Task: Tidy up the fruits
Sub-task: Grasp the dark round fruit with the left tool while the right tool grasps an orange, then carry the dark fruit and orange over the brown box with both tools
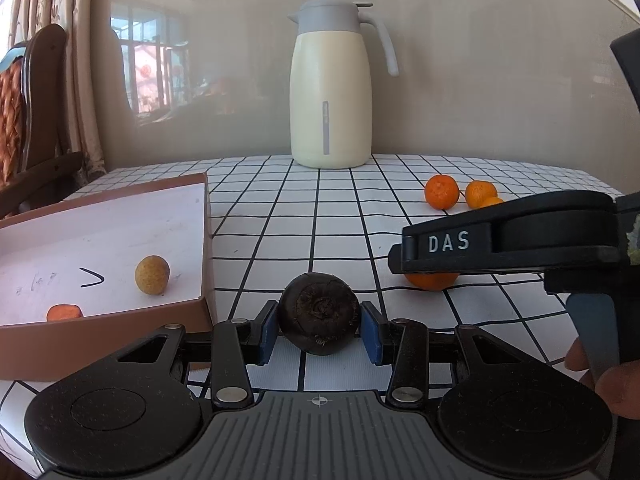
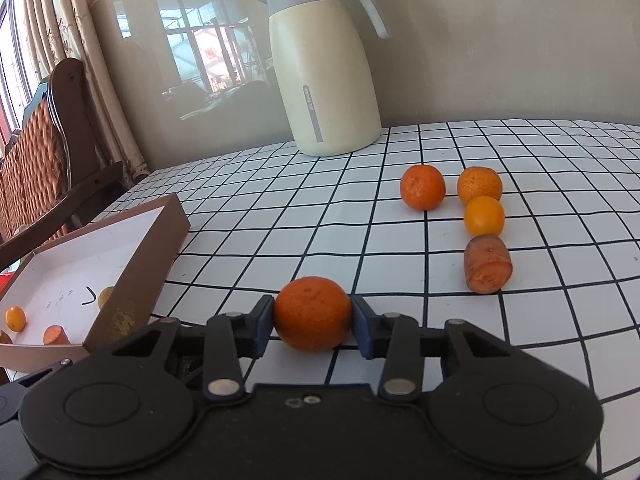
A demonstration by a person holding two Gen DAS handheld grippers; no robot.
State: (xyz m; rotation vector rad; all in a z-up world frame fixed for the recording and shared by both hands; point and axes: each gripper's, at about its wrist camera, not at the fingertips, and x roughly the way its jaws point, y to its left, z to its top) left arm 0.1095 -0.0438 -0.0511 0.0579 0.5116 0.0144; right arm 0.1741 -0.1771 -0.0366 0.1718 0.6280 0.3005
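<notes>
My left gripper point(image 1: 320, 322) is shut on a dark brown round fruit point(image 1: 319, 310), its blue pads pressing both sides just right of the brown box point(image 1: 206, 240). My right gripper point(image 2: 312, 318) is shut on an orange mandarin point(image 2: 312, 312) low over the checked cloth; the left wrist view shows this mandarin point(image 1: 432, 281) under the right gripper's black body. In the box lie a yellowish round fruit point(image 1: 152, 275), a carrot piece point(image 1: 64, 313) and a small orange-yellow fruit point(image 2: 15, 319).
Two mandarins point(image 2: 423, 187) point(image 2: 479, 185), a small yellow-orange fruit point(image 2: 484, 216) and a carrot stub point(image 2: 487, 265) lie on the cloth at the right. A cream jug point(image 2: 324, 68) stands at the back by the wall. A wooden chair point(image 2: 52, 132) is left of the table.
</notes>
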